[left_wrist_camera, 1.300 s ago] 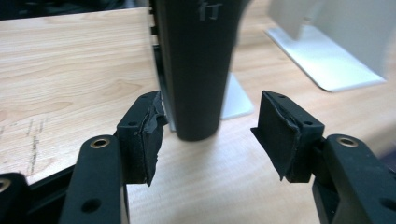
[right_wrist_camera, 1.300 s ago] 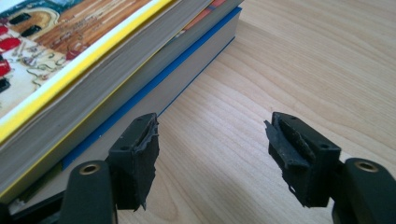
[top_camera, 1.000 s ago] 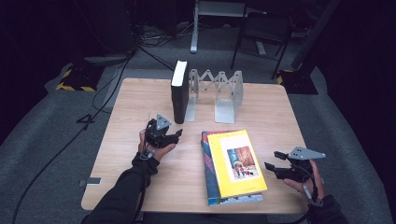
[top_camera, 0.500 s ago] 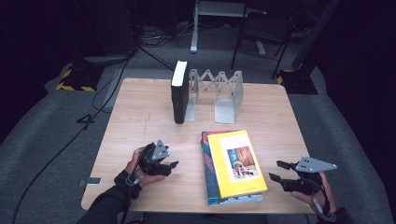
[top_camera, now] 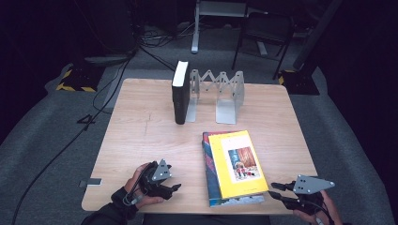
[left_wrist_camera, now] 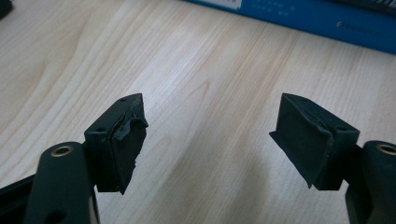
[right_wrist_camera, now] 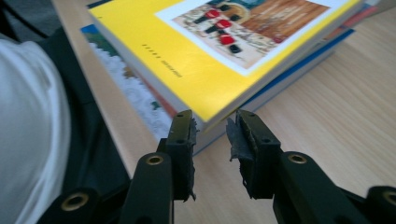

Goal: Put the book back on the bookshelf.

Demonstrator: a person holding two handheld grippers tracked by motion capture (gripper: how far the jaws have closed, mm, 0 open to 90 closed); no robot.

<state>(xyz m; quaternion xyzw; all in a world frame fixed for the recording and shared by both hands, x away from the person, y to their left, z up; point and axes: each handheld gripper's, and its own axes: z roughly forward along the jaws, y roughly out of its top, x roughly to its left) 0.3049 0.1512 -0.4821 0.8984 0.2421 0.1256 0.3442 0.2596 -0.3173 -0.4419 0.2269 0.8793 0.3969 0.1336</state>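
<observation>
A yellow book [top_camera: 237, 163] is seen lying flat on top of a blue-edged book [top_camera: 210, 174], the pair stacked near the front edge of the wooden table [top_camera: 141, 126], at about five o'clock from the table's middle in the high view. The right gripper [top_camera: 277, 191] is held at the stack's near right corner, at roughly four o'clock from the yellow book, its jaws pointed toward that corner. In the right gripper view the corner of the yellow book [right_wrist_camera: 205, 60] is seen just beyond the narrow gap between the jaws, which have just been closing; nothing appears to be pinched yet, though the corner's distance from the pads cannot be judged with certainty.

The left gripper [top_camera: 174, 187] is held low over bare wood at about nine o'clock from the stack, well apart from it. Its jaws have just been opening and are spread wide, with nothing between them in the left gripper view; the blue spine [left_wrist_camera: 317, 18] is seen at twelve o'clock.

A black book [top_camera: 179, 93] is stood upright against a metal folding bookend rack [top_camera: 220, 91] at the table's twelve o'clock side.
</observation>
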